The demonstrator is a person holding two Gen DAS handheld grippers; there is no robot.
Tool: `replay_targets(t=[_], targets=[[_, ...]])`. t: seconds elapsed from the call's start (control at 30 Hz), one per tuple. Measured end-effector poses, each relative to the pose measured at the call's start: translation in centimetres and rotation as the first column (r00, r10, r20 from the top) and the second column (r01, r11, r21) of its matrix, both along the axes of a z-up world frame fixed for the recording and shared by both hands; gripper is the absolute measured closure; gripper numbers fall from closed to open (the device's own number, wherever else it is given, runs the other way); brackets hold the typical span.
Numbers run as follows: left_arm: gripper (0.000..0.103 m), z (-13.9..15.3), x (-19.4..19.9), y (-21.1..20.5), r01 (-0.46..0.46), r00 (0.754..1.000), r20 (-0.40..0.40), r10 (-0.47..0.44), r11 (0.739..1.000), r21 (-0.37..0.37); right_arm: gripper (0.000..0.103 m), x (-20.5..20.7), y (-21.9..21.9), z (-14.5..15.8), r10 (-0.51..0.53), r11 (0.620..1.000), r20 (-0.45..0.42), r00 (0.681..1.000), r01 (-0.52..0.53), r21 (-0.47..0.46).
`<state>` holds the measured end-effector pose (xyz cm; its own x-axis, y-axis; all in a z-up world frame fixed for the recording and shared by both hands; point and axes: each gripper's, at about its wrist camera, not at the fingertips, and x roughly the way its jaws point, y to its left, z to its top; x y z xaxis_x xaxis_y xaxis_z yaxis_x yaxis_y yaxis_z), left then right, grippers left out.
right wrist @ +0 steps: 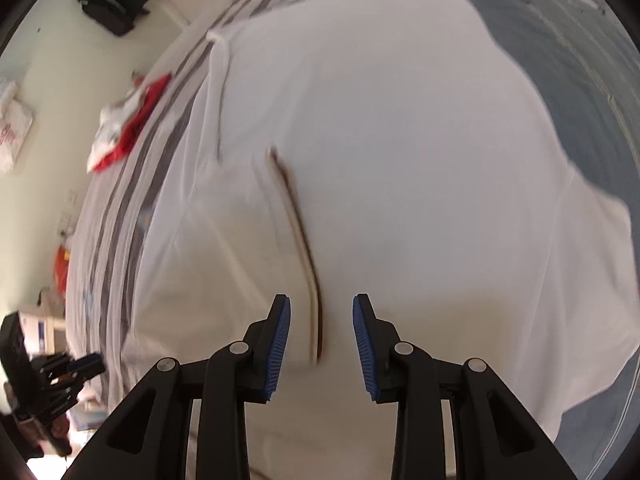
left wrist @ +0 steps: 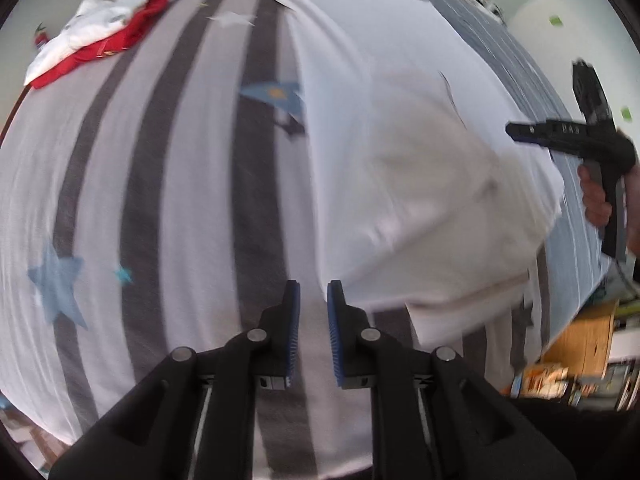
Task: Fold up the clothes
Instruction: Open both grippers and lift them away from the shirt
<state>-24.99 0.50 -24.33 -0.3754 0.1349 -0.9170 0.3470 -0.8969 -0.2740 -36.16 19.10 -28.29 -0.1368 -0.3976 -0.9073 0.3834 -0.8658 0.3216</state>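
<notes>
A white garment lies spread over the right part of a bed with a grey-striped sheet. My left gripper hovers at the garment's near left edge, jaws a narrow gap apart, with only the sheet showing between them. My right gripper hangs open above the white garment. The garment's dark-lined neckline runs below the gap, free of the pads. The right gripper, held by a hand, also shows at the far right of the left wrist view. The left gripper shows low left in the right wrist view.
A red and white pile of clothes lies at the far left of the bed, and it also shows in the right wrist view. A black bag sits on the floor beyond. A wooden box stands beside the bed. Blue-grey bedding borders the garment.
</notes>
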Motion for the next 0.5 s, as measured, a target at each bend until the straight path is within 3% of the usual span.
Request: replay_targets(t=[0.2,0.33,0.43,0.5], targets=[[0.09,-1.9,-4.2,-8.4,-0.042,0.997,-0.069,0.039,0.998,-0.043,0.067,-4.1,-4.2,-1.1,-0.062,0.996,-0.022,0.998,0.06,-0.065],[0.09,-3.0,-8.5,-12.8,-0.072,0.993,-0.098,0.066,0.995,-0.062,0.067,-4.7,-6.6,-3.2,-0.058,0.998,-0.018,0.998,0.057,-0.032],[0.09,-4.0,-12.3,-15.7,-0.099,0.989,-0.114,0.089,0.992,-0.082,0.068,-4.5,-6.2,-5.4,-0.076,0.997,0.009,0.997,0.076,0.008],[0.089,-4.6,-15.5,-18.0,-0.113,0.987,-0.129,0.1,0.989,-0.096,0.07,-4.3,-4.9,-5.6,-0.092,0.995,0.011,0.996,0.093,-0.03]])
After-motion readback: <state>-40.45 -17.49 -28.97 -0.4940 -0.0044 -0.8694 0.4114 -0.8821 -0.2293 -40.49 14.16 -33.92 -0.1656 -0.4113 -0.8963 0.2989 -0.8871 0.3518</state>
